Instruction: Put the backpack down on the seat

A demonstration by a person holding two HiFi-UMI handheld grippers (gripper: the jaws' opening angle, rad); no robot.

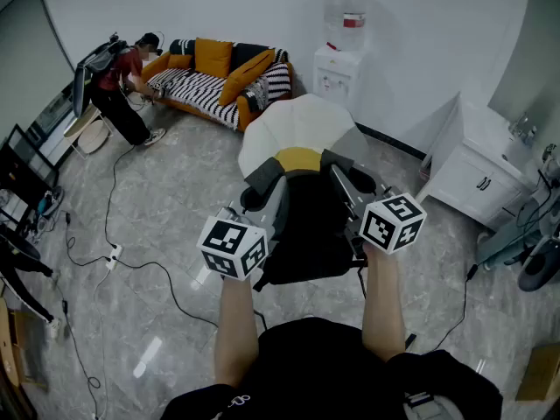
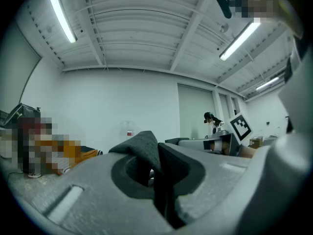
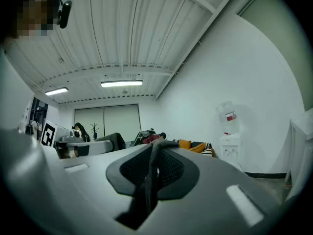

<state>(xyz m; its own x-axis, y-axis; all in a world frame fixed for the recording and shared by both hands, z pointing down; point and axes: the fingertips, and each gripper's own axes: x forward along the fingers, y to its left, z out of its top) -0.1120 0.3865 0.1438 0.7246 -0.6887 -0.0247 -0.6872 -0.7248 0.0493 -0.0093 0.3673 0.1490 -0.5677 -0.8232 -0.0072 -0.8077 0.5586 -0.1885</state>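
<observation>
A black backpack [image 1: 306, 226] hangs between my two grippers, just in front of a white chair [image 1: 297, 121] with a yellow seat cushion [image 1: 299, 158]. The left gripper [image 1: 265, 192] is shut on a folded dark strap [image 2: 141, 148] at the pack's left side; the fabric bulges up between its pads. The right gripper [image 1: 350, 186] is shut on a thin dark strap [image 3: 152, 164] at the right side. Both sets of jaws point away from me toward the chair. The pack's lower part is hidden behind my arms and body.
An orange sofa [image 1: 223, 77] with striped covers stands at the back left, and a person [image 1: 122, 90] bends beside it. A water dispenser [image 1: 343, 55] and a white cabinet [image 1: 477, 173] line the right wall. Cables [image 1: 114, 254] trail over the floor at left.
</observation>
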